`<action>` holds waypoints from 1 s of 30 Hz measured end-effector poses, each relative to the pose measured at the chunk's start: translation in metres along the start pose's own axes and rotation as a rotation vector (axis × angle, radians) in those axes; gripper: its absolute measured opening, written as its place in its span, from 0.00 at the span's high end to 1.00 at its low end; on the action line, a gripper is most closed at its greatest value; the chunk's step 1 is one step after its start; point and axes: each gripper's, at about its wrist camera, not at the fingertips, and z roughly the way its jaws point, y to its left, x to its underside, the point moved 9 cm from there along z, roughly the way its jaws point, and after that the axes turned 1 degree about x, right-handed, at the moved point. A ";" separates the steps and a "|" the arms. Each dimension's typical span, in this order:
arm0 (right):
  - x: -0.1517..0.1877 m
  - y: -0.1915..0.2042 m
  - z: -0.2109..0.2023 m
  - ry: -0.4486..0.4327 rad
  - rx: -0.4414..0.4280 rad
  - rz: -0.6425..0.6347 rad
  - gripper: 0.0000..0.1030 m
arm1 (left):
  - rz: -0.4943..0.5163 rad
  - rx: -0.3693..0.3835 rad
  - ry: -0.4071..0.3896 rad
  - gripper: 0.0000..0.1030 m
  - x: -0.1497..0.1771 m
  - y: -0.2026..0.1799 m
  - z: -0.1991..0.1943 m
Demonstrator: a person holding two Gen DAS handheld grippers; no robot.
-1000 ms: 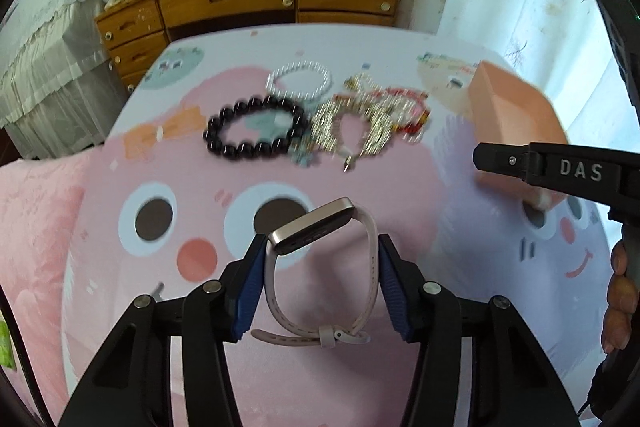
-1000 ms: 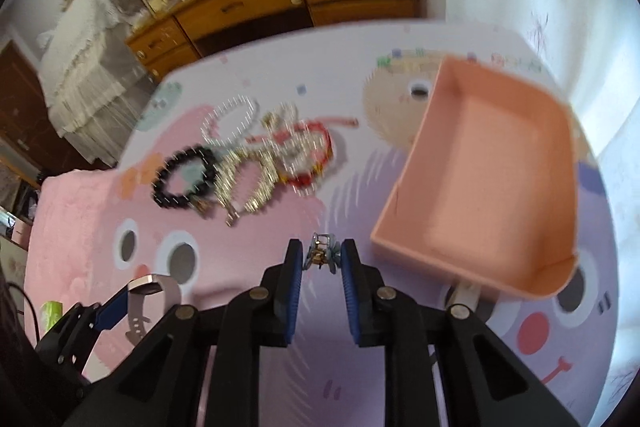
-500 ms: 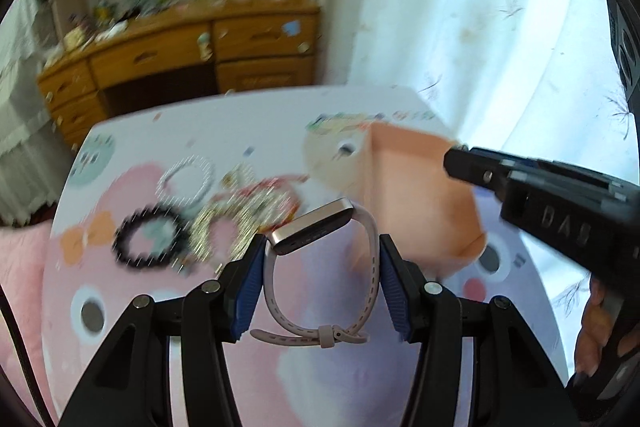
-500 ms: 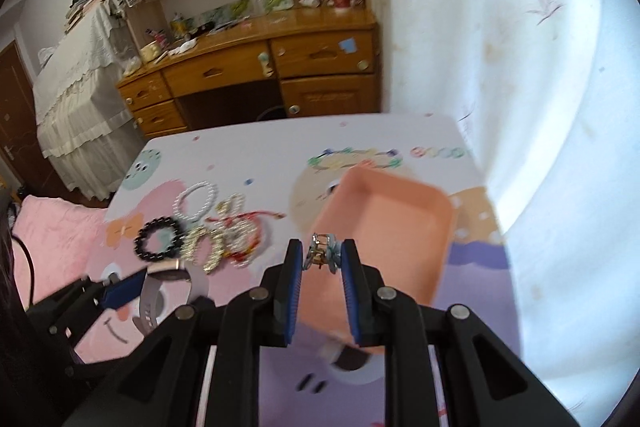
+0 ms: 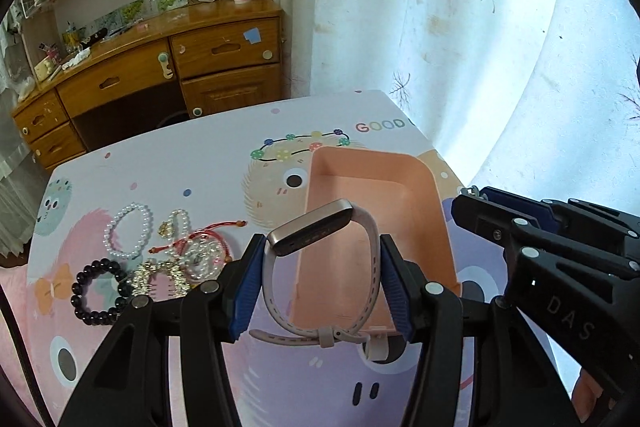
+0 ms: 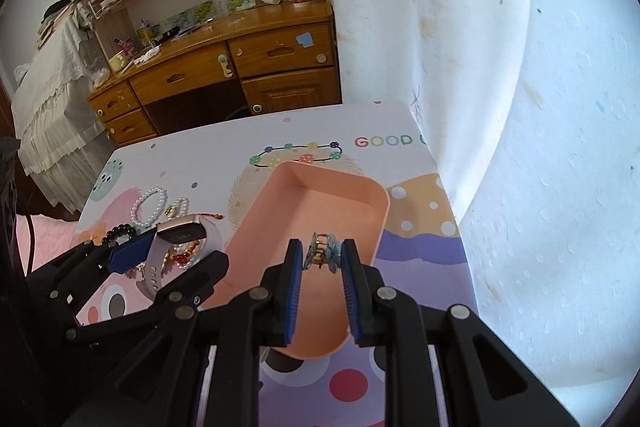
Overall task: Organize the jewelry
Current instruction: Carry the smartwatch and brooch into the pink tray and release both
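Both hand-held grippers carry jewelry above a pink tray point(image 6: 280, 219) on a cartoon-print table mat point(image 5: 192, 163); the tray looks empty.

Left gripper point(image 5: 320, 287): jaws about half open and pressed against the two sides of a smartwatch point(image 5: 320, 267), its beige strap buckled into a loop and its metal-edged case uppermost. Gripping across the loop keeps the strap from unfolding and lets the watch drop flat once freed. In the left wrist view the watch hangs over the tray's near-left corner, the tray reaching toward 1 o'clock. The gripper points steeply downward at the mat.

Right gripper point(image 6: 320, 259): jaws nearly closed on a small blue-and-gold ornament point(image 6: 322, 253), perhaps a clip or charm; its exact kind is too small to tell. The narrow gap suits so small a piece. In the right wrist view it sits over the tray's middle, also pitched downward, so release would probably land it inside.

The two grippers stand side by side, the left at 9 o'clock of the right.

Unsorted pieces lie on the mat at 9 to 10 o'clock of the tray: a white pearl bracelet point(image 5: 128, 231), a black bead bracelet point(image 5: 98, 291), a red cord bracelet point(image 5: 208, 231) and a gold chain tangle point(image 5: 160, 277). Judged stage: delivery under way, nothing yet deposited.
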 end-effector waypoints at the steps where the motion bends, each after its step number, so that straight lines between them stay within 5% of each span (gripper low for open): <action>1: 0.000 -0.001 0.001 0.002 -0.002 0.003 0.81 | -0.002 0.003 0.004 0.48 0.000 -0.001 0.000; 4: 0.001 -0.005 0.004 0.015 -0.008 0.024 0.79 | -0.003 -0.001 0.023 0.40 0.002 -0.001 0.005; 6: 0.002 -0.009 0.007 0.027 -0.024 0.056 0.58 | -0.011 -0.010 0.035 0.31 0.003 0.000 0.007; 8: 0.003 -0.011 0.006 0.025 -0.037 0.084 0.54 | -0.020 -0.005 0.035 0.30 0.002 0.001 0.007; 20: 0.011 -0.006 0.003 0.035 -0.061 0.106 0.54 | -0.048 -0.019 0.055 0.23 0.013 0.010 -0.002; 30: 0.044 0.039 0.013 0.114 -0.134 0.123 0.54 | 0.013 -0.084 0.119 0.23 0.059 0.073 -0.022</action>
